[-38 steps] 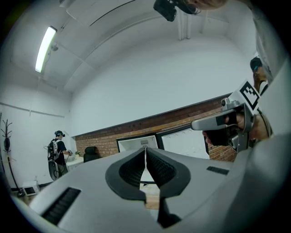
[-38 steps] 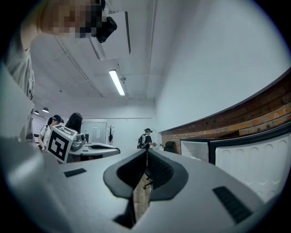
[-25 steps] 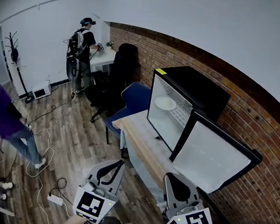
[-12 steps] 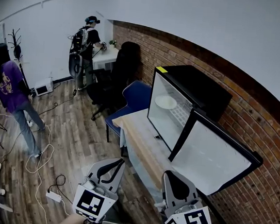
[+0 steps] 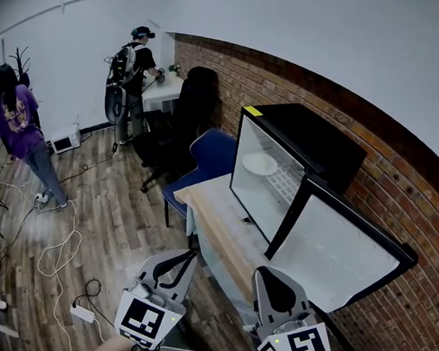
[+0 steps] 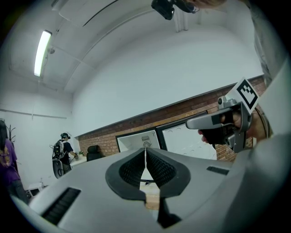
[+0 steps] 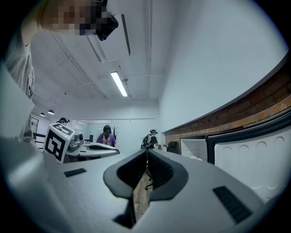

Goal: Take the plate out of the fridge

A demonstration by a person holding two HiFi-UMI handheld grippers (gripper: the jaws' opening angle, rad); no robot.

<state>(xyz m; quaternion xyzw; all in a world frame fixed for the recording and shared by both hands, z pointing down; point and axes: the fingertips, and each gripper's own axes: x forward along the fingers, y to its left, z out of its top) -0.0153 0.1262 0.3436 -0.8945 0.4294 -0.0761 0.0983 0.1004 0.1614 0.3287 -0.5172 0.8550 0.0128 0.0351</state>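
The plate (image 5: 259, 163) is sitting on a wire shelf (image 5: 284, 181) inside the fridge (image 5: 314, 141), in the upper part, and nothing is touching it.

Going from the left, a person in a purple top (image 5: 17, 119) is standing on the wood floor (image 5: 116, 223). Another person with a backpack (image 5: 130, 67) is standing at a white desk (image 5: 163, 91) in the far corner. A black chair (image 5: 185, 114) and a blue chair (image 5: 212, 156) are sitting next to the wooden table (image 5: 215, 220). The fridge is standing on that table by the brick wall (image 5: 402, 187), and its door (image 5: 335, 254) is hanging wide open toward you.

You are holding your left gripper (image 5: 188, 257) low and well away from the fridge. Its jaws are pressing together with nothing between them. You are holding your right gripper (image 5: 265, 277) beside it, near the open door, and its jaws are also pressing together on nothing.
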